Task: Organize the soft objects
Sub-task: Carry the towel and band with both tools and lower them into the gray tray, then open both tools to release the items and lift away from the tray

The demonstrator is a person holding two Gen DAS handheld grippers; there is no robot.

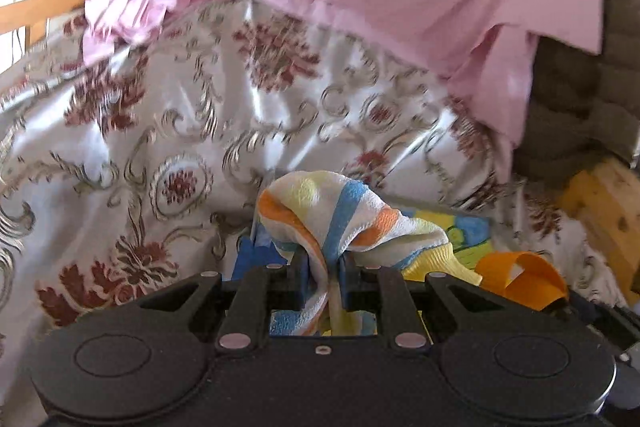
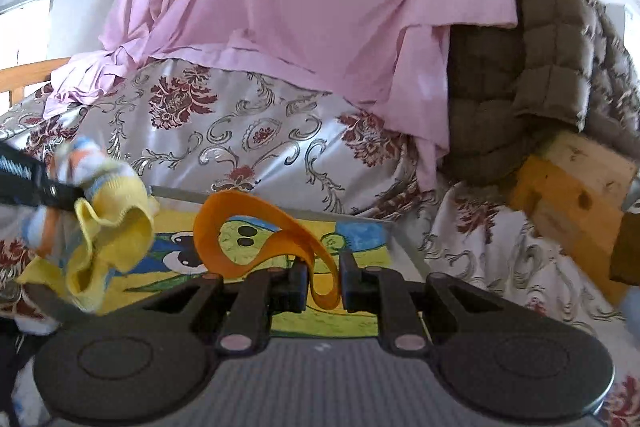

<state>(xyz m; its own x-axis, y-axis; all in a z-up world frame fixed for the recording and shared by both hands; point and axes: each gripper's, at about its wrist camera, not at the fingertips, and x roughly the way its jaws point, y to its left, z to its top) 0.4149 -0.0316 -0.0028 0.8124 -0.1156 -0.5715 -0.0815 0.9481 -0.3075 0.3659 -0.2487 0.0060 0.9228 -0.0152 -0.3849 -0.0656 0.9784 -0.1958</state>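
Observation:
My left gripper is shut on a striped sock, white with orange, blue and yellow bands and a yellow cuff. The sock bulges above the jaws and hangs down between them. The same sock and the left gripper's fingers show at the left of the right wrist view. My right gripper is shut on an orange fabric band that loops up and to the left. The band also shows at the lower right of the left wrist view.
A flat box with a cartoon picture lies under both grippers on a floral satin bedspread. A pink sheet drapes behind. A brown quilted blanket sits on a wooden frame at right.

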